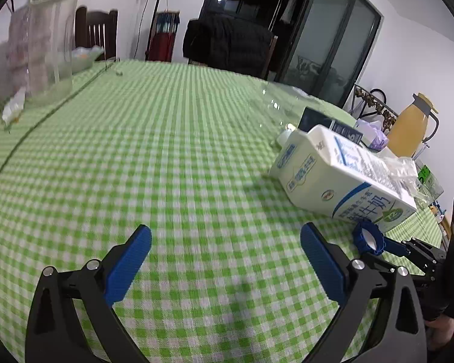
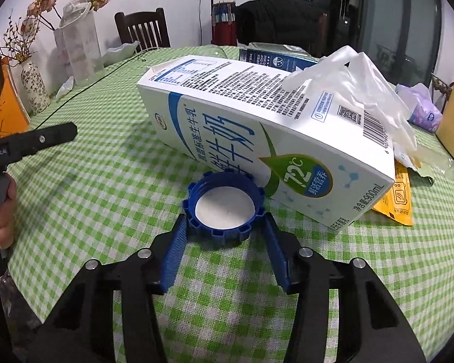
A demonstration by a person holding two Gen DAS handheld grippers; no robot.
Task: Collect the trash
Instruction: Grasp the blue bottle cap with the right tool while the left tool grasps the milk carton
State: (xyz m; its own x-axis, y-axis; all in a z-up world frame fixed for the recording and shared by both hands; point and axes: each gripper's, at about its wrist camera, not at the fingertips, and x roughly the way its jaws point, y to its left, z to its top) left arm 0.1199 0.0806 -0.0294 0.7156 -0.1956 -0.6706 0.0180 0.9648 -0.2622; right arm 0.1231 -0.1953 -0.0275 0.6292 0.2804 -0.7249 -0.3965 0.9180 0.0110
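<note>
Hovering over bare green-checked surface (image 1: pixel 166 139), left tongs (image 1: pixel 225 242) spread wide, nothing between them. Right of these, right tongs (image 2: pixel 222 222) clamp the blue bottle cap (image 2: pixel 224 205), open side up, white liner showing. Milk carton (image 2: pixel 257 127) lies on its side just behind the cap; crumpled clear plastic (image 2: pixel 357 81) rests on the carton's far end, yellow packet (image 2: pixel 399 196) partly beneath it.

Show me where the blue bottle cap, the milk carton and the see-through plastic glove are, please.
blue bottle cap (image 2: pixel 225 208): right wrist view, on its white inner liner.
milk carton (image 2: pixel 227 127): right wrist view, on the printed side that faces the camera.
plastic glove (image 2: pixel 366 72): right wrist view, on its crumpled palm over the carton.
</note>
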